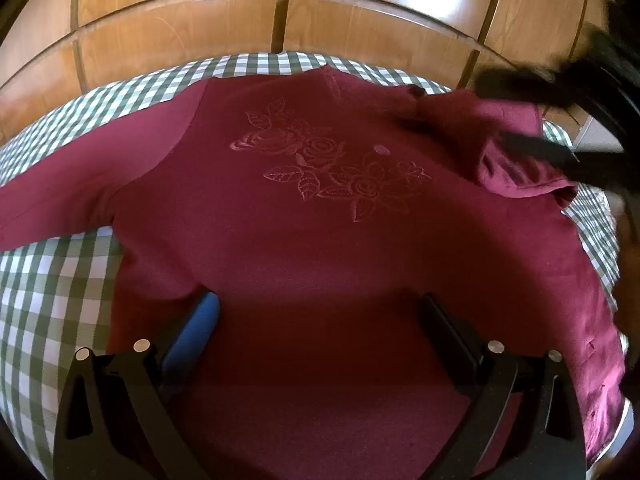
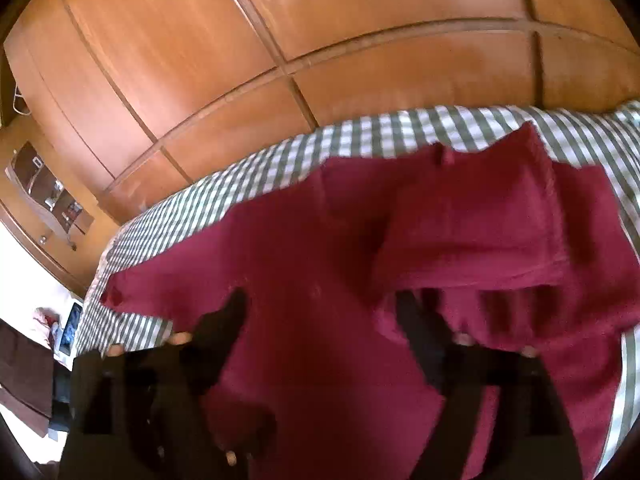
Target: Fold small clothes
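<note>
A maroon long-sleeved top (image 1: 312, 216) with embroidered roses (image 1: 332, 160) lies face up on a green-and-white checked cloth (image 1: 48, 288). Its left sleeve stretches out to the left; its right sleeve (image 1: 516, 152) is folded in over the chest. My left gripper (image 1: 320, 312) is open and empty, its fingers spread above the lower body of the top. My right gripper (image 2: 324, 308) is open above the top (image 2: 320, 264), blurred by motion, next to the folded sleeve (image 2: 472, 232). It also shows as a dark blur in the left wrist view (image 1: 568, 120).
A wooden panelled wardrobe (image 1: 320, 20) stands right behind the checked surface. In the right wrist view, the cloth's far edge (image 2: 240, 176) meets the wardrobe (image 2: 280, 40), and floor clutter (image 2: 60, 328) lies at the lower left.
</note>
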